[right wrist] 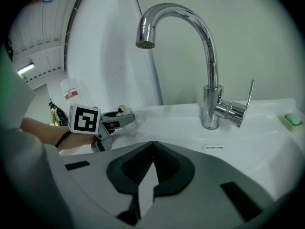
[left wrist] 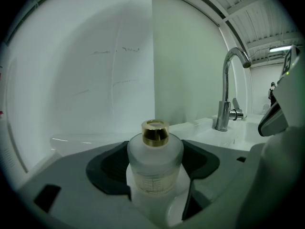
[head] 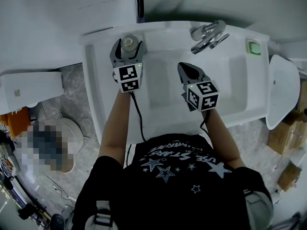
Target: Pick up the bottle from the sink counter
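A frosted glass bottle (head: 128, 43) with a gold cap stands upright on the back left corner of the white sink counter (head: 96, 80). My left gripper (head: 128, 48) reaches around it, and in the left gripper view the bottle (left wrist: 155, 168) fills the gap, with a dark pad against each of its sides. The right gripper (head: 188, 69) hovers over the basin (head: 163, 87) with its jaws together and nothing in them (right wrist: 152, 146). The right gripper view shows the left gripper (right wrist: 112, 123) with the gold cap (right wrist: 122, 109) at its tips.
A chrome tap (head: 208, 36) stands at the back of the basin, right of the bottle. A green soap (head: 253, 47) lies at the back right corner. A wall rises close behind the counter. A toilet (head: 62, 143) is at the left, cardboard boxes (head: 283, 133) at the right.
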`<state>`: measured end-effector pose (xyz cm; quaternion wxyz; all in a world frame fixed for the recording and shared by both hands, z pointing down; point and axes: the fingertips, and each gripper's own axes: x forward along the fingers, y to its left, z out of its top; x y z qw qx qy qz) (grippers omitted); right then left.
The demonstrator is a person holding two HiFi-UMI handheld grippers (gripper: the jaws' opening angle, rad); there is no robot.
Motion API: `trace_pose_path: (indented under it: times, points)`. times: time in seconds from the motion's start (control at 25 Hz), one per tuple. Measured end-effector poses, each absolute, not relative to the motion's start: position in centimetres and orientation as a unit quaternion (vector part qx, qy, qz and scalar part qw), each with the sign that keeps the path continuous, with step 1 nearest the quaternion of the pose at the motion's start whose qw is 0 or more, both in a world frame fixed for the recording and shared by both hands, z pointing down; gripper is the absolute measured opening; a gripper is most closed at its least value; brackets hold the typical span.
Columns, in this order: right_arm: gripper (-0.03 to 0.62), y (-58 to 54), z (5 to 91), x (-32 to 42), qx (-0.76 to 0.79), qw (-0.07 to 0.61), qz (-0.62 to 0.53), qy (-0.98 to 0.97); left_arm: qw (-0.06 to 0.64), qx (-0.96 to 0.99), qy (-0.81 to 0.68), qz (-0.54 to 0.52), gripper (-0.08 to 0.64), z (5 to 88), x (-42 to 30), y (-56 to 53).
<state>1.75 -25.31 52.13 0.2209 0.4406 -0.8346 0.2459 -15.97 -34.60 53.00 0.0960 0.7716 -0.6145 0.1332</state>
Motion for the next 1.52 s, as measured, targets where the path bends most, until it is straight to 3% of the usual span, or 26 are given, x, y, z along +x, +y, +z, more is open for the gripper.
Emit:
trace_pose_path:
  times: [0.68,1.52]
  points:
    - [0.006,-24.9,51.5,2.6,0.45,0.216,0.243,-0.832,0.129,0.773,-0.609,0.12,0.337,52.8,-16.9,-33.3]
    - [0.006,-22.0,48.4,3.8,0.442,0.181,0.228,-0.849,0.113,0.784,-0.609,0.034,0.337,44.1,-16.0,-27.2]
